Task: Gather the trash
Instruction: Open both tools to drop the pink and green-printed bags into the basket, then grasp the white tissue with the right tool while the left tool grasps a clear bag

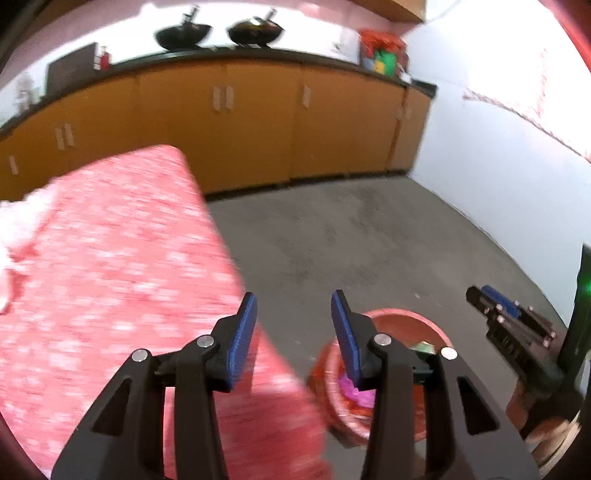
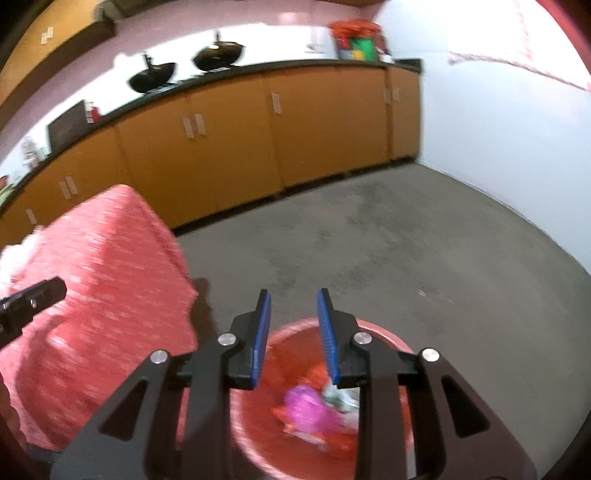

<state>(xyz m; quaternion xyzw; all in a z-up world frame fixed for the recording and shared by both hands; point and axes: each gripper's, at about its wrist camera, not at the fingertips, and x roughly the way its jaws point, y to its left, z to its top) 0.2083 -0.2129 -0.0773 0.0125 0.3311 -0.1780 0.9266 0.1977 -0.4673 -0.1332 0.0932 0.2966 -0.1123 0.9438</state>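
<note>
— Right wrist view first: what are the right tongs (image 2: pixel 291 308) doing?

— Released. The blue pads (image 2: pixel 261 334) stand apart with only air between them, and they hang above the red bin (image 2: pixel 384 332) on the grey floor (image 2: pixel 369 240).

— And the trash?

— Inside the bin, at about 6 o'clock from the pads: a pink wrapper (image 2: pixel 306 408) beside a pale crumpled piece (image 2: pixel 341 397), with red scraps around them. All blurred, so I can't name them closer.

— The left side?

— From the left wrist, the left tongs (image 1: pixel 293 314) are also released, wider than the right, holding nothing. The bin (image 1: pixel 402 317) sits at 5 o'clock of them, partly behind the right-hand finger. The bench (image 1: pixel 110 258), draped in a red patterned cloth, fills 9 o'clock, its corner touching or just beside the bin; blur hides which.

— Anything further off?

— Orange cabinets (image 1: pixel 258 122) at 12 o'clock, two black woks (image 1: pixel 255 31) on their dark top. The other tongs show at 3 o'clock.
</note>
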